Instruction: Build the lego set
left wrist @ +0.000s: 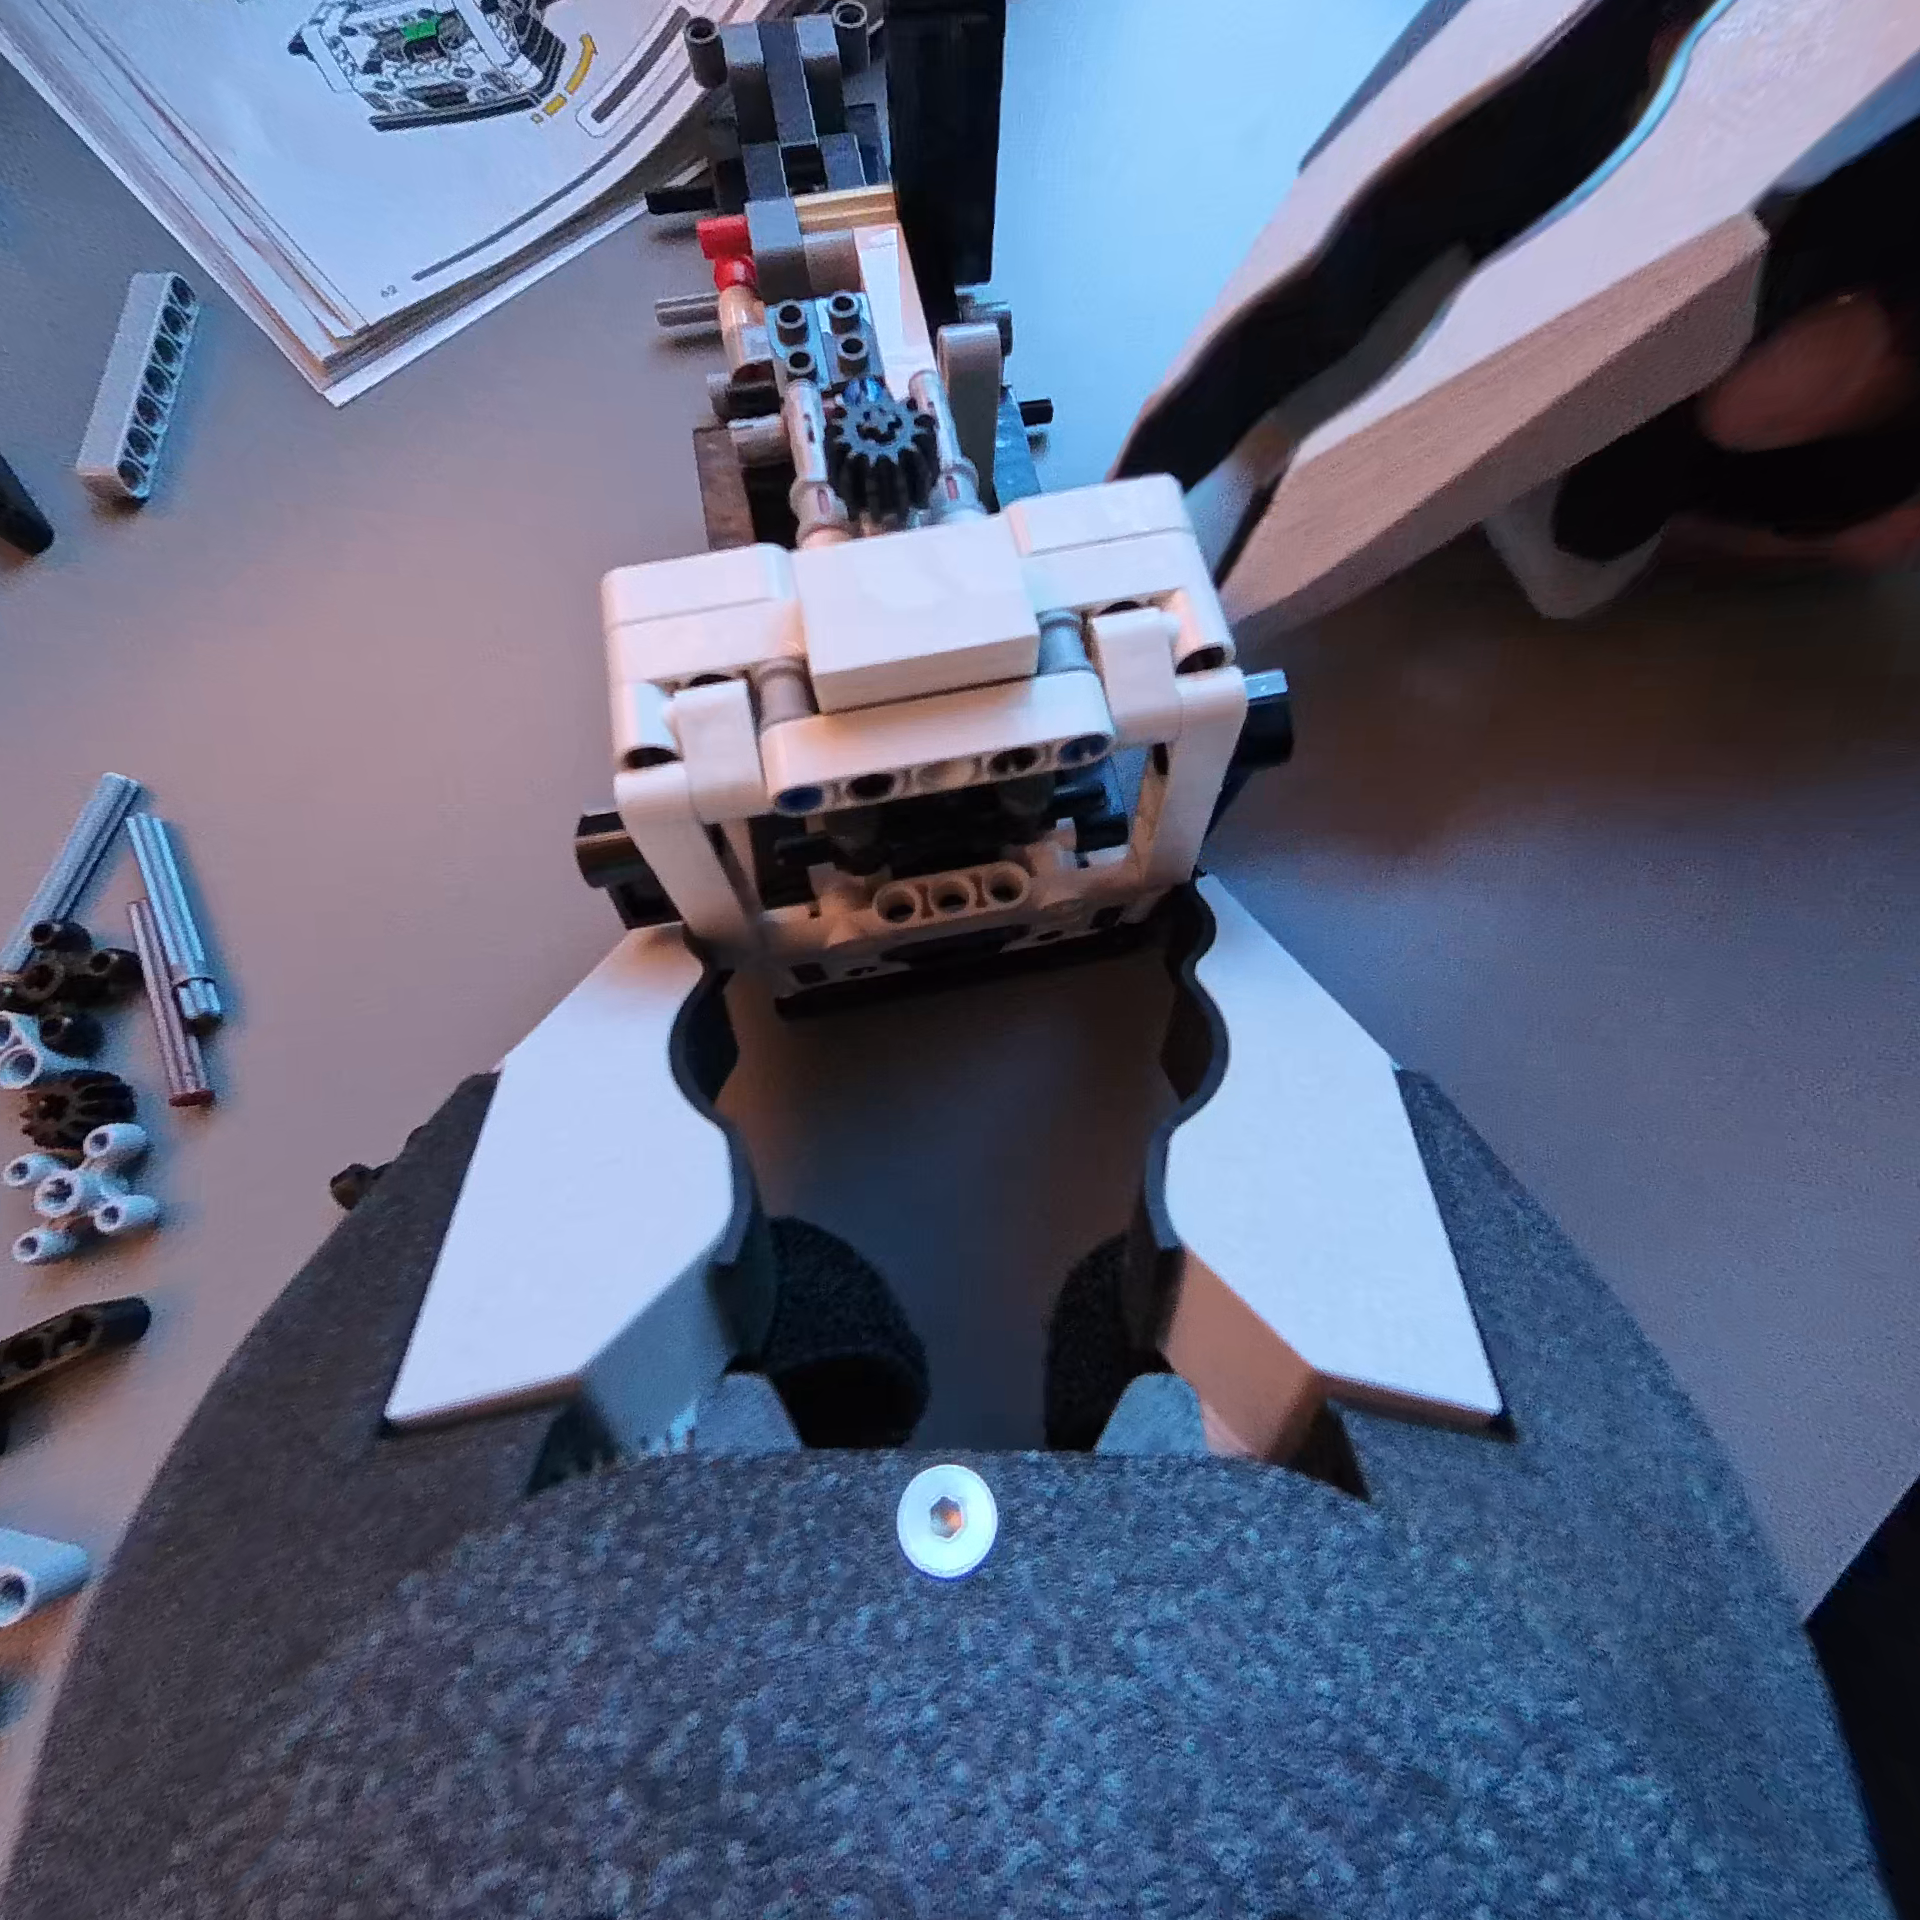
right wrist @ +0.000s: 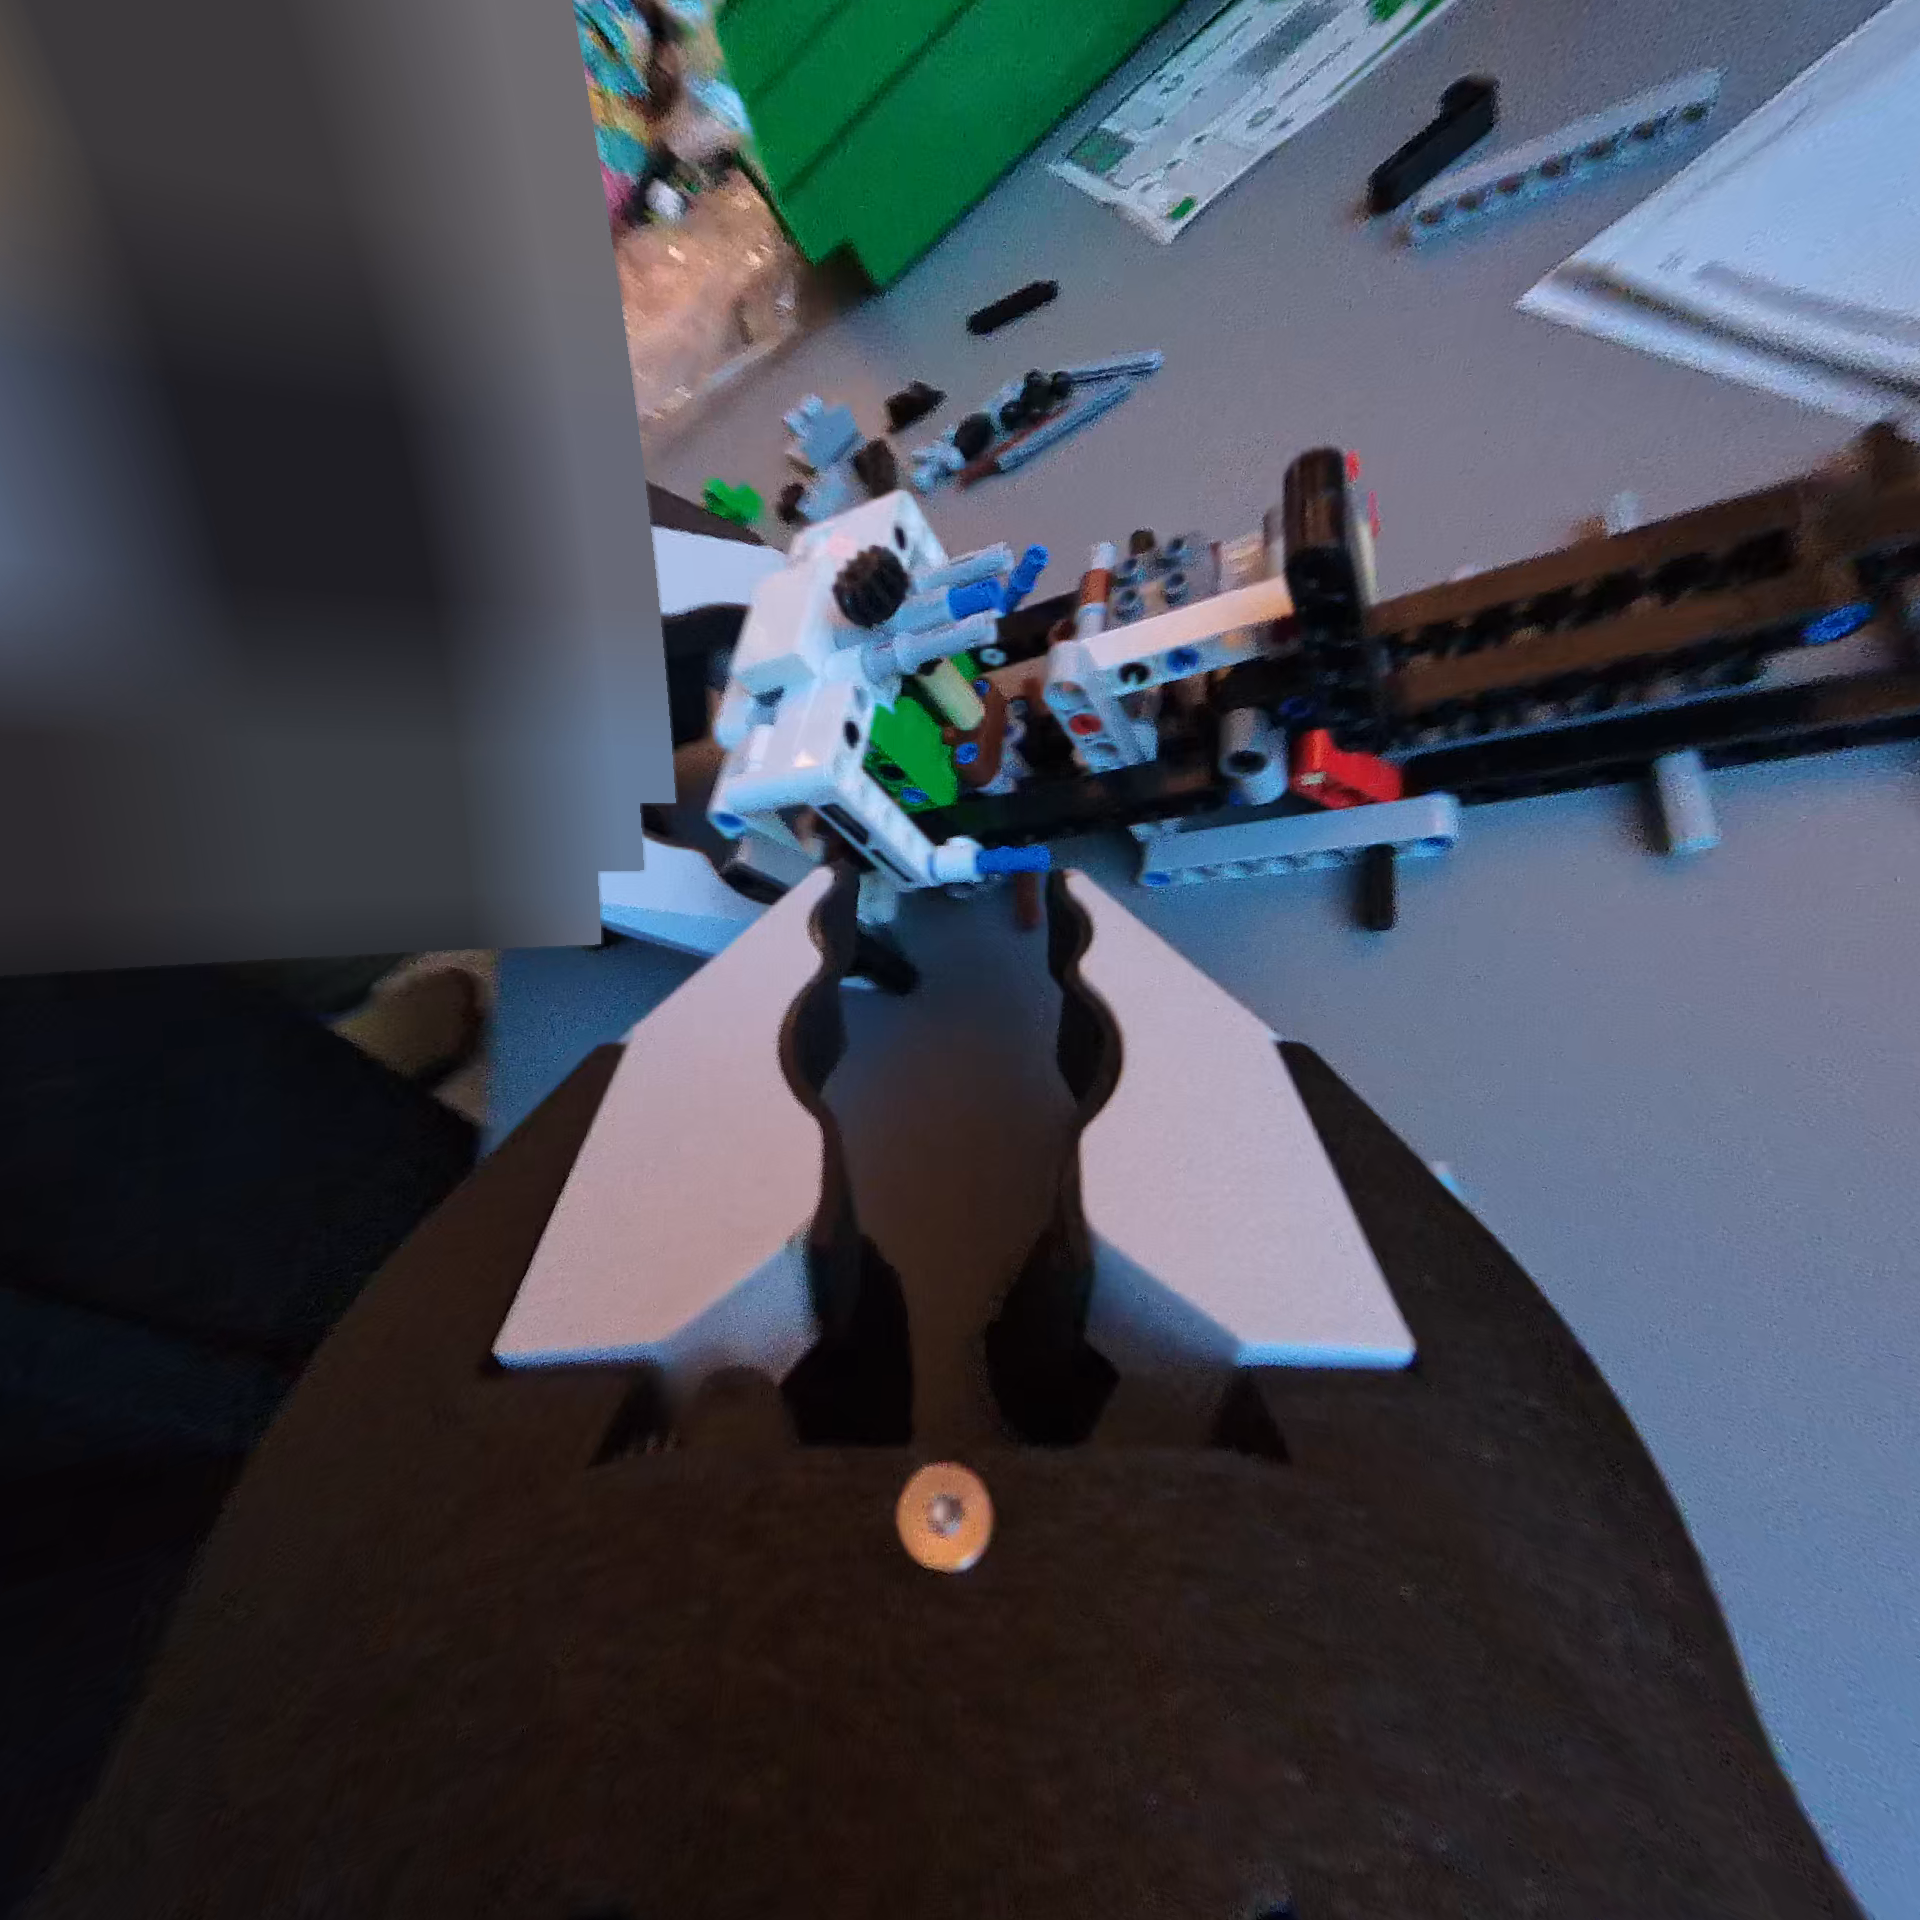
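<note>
The lego model (left wrist: pixel 914 665) is a long black frame with a white block at its near end and a black gear (left wrist: pixel 878 457) on top. It lies on the grey table. My left gripper (left wrist: pixel 935 925) has its fingertips on either side of the model's near base and is shut on it. In the right wrist view the model (right wrist: pixel 831 686) lies sideways, with a blue pin (right wrist: pixel 1013 860) sticking out at its low corner. My right gripper (right wrist: pixel 945 888) is open and empty, its tips just short of that corner. It also shows in the left wrist view (left wrist: pixel 1455 343) at the model's right.
An instruction booklet (left wrist: pixel 364 156) lies at the far left, with a grey beam (left wrist: pixel 140 384) and loose axles and connectors (left wrist: pixel 94 1018) along the left edge. The right wrist view shows a green box (right wrist: pixel 914 114), a paper sheet (right wrist: pixel 1226 114) and scattered parts (right wrist: pixel 935 426) beyond the model.
</note>
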